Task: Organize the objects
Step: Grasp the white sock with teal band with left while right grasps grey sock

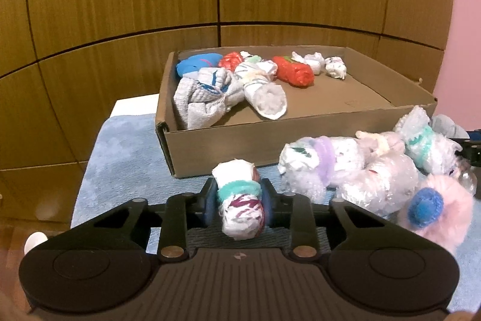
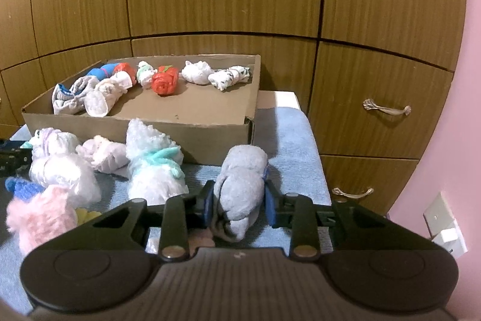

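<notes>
A: The fingers (image 1: 207, 200) of the left gripper (image 1: 239, 202) pinch a white bundle (image 1: 240, 200) with a teal band, just before the cardboard box (image 1: 210, 149).

B: The right gripper (image 2: 239, 205) clamps a grey sock roll (image 2: 240, 188) above the blue towel (image 2: 294, 134), beside loose wrapped bundles (image 2: 153, 170).

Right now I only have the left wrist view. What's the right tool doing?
Observer: The right tool is shut on a grey sock roll, near the front right corner of the cardboard box.
Operator: Anything by the pink fluffy bundle that I can't see?
Observer: A small yellow item peeks out on its right side, just ahead of the tool's body; too little shows to say what it is.
</notes>
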Available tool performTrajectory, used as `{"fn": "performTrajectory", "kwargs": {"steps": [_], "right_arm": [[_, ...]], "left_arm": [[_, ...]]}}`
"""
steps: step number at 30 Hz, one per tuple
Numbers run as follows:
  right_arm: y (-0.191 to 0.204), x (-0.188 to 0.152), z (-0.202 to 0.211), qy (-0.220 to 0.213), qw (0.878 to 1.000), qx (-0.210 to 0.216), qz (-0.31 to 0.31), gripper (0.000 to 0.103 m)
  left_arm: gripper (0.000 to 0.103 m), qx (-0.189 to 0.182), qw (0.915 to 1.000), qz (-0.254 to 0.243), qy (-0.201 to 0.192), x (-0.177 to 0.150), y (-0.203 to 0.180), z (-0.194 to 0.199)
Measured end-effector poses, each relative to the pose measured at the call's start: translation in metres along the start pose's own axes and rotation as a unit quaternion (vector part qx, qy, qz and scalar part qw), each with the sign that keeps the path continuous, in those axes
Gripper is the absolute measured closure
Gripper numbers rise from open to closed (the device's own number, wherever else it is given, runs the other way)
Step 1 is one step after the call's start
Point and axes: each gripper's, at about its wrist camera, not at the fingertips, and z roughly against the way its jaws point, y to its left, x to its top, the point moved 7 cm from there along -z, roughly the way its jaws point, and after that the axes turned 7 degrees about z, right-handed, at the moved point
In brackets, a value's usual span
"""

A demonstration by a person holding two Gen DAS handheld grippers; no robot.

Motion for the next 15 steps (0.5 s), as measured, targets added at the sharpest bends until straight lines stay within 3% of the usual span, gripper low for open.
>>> {"fn": "performTrajectory", "kwargs": {"steps": [15], "right_arm": [[0.004,0.022,0.036,-0.044,0.999,0.0,-0.01,0.074]], "left_arm": [[0.069,0.001,0.9998,0.004,-0.02,0.015,0.015,0.042]]}}
